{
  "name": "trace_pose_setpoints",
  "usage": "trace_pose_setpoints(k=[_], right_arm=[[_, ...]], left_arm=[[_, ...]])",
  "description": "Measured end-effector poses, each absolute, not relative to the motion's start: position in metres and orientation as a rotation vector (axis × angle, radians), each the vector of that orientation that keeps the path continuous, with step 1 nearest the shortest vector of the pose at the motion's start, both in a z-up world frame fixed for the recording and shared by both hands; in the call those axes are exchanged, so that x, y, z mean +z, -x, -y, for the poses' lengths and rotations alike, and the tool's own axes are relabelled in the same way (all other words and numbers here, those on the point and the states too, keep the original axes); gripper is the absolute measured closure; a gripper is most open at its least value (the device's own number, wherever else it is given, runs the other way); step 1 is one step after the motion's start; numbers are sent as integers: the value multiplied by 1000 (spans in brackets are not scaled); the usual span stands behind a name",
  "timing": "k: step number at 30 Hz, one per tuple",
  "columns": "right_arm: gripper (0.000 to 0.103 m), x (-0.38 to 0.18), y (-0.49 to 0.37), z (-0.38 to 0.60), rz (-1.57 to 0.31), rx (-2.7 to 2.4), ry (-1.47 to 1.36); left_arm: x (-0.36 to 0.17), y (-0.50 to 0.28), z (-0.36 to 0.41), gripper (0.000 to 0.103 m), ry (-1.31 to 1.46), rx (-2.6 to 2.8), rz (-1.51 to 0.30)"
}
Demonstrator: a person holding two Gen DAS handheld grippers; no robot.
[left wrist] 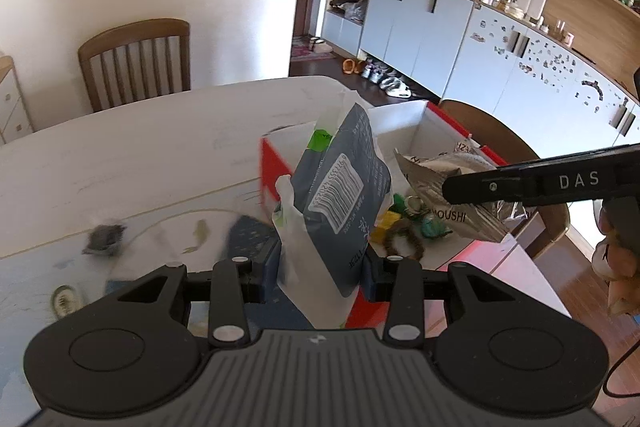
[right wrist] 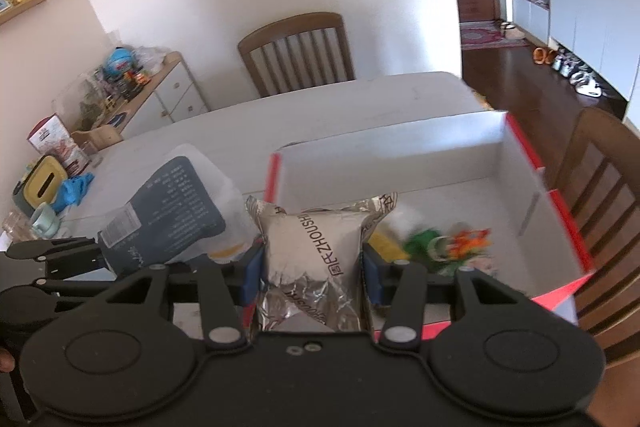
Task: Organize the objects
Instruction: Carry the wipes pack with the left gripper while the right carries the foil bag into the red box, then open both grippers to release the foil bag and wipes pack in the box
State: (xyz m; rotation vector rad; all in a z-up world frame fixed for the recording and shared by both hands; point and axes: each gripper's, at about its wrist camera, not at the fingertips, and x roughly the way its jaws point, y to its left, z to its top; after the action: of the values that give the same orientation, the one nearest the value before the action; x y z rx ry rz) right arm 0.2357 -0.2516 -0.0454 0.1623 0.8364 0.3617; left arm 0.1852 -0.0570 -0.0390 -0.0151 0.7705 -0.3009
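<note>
Both hand-held grippers carry a packet over the white table (right wrist: 328, 99), and we take them in turn. Our left gripper (left wrist: 320, 267) pinches a dark blue-grey plastic pouch with a white barcode label (left wrist: 344, 183) between its blue pads; the pouch stands nearly upright, its white edge and a green patch showing at the top. Our right gripper (right wrist: 312, 267) pinches a crinkled silver foil packet with a white printed band (right wrist: 312, 247), squeezed at its sides by the blue pads.

Beyond both packets sits the open cardboard box with white inside and red outer edges (right wrist: 516, 163), on the right part of the table. On the box floor, at its near side, lie small loose things: a yellow block (left wrist: 386, 221), green pieces (left wrist: 434, 227) and a brown ring-shaped item (left wrist: 404, 241); in the right wrist view they are blurred. The far half of the box floor shows bare white.

From the left wrist view the silver packet hangs over the near right part of the box, and the pouch stands before the box's left wall. From the right wrist view the pouch is left of the box

Two brown wooden slat-back chairs stand by: one (right wrist: 296, 51) at the far side of the table against the wall, one (right wrist: 604, 195) to the right beside the box
</note>
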Motion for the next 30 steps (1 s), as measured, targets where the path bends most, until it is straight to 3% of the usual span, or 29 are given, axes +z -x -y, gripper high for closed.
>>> trace_pose_setpoints(k=[14,30], right_arm=[[55,-59,-270,320,-820,299,-145],[54,-97,-330,306,-867,360,-30]], left_arm=[[-58,-226,138,64,-41,-353,-861],[-102,-287,180,64,-136,-367,-1043]])
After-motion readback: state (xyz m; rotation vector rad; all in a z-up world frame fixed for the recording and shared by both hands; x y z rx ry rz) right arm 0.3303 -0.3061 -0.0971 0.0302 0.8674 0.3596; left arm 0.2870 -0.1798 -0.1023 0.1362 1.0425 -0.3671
